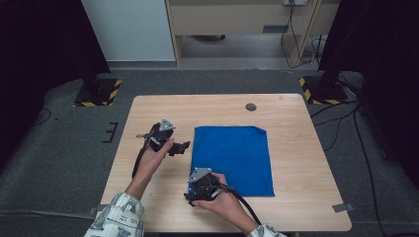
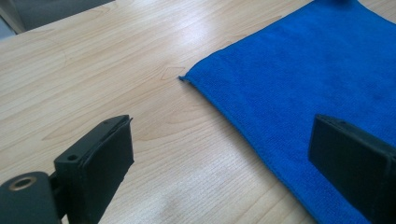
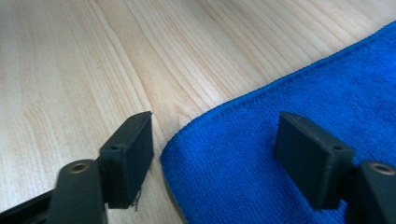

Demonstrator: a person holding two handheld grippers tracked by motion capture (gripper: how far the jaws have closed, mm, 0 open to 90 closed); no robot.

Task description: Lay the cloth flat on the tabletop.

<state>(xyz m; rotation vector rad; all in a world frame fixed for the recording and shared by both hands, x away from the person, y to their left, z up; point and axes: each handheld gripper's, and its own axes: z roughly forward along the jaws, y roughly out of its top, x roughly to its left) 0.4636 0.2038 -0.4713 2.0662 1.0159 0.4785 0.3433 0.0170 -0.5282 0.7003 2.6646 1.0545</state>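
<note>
A blue cloth [image 1: 232, 158] lies flat on the wooden table [image 1: 296, 148], right of centre. My left gripper [image 1: 184, 147] hovers beside the cloth's left edge, jaws open. In the left gripper view the left gripper [image 2: 224, 149] has one jaw over bare wood and the other over the blue cloth [image 2: 317, 79], whose far corner shows ahead. My right gripper [image 1: 195, 190] sits low at the cloth's near left corner. In the right gripper view the right gripper [image 3: 219, 149] stands open with that corner of the cloth [image 3: 350, 93] between its jaws, the pads apart from it.
A small round dark grommet [image 1: 251, 106] sits in the table near its far edge. Bare wood surrounds the cloth on all sides. Two stands with black and yellow striped bases [image 1: 99, 91] [image 1: 321, 89] are on the floor beyond the table's far corners.
</note>
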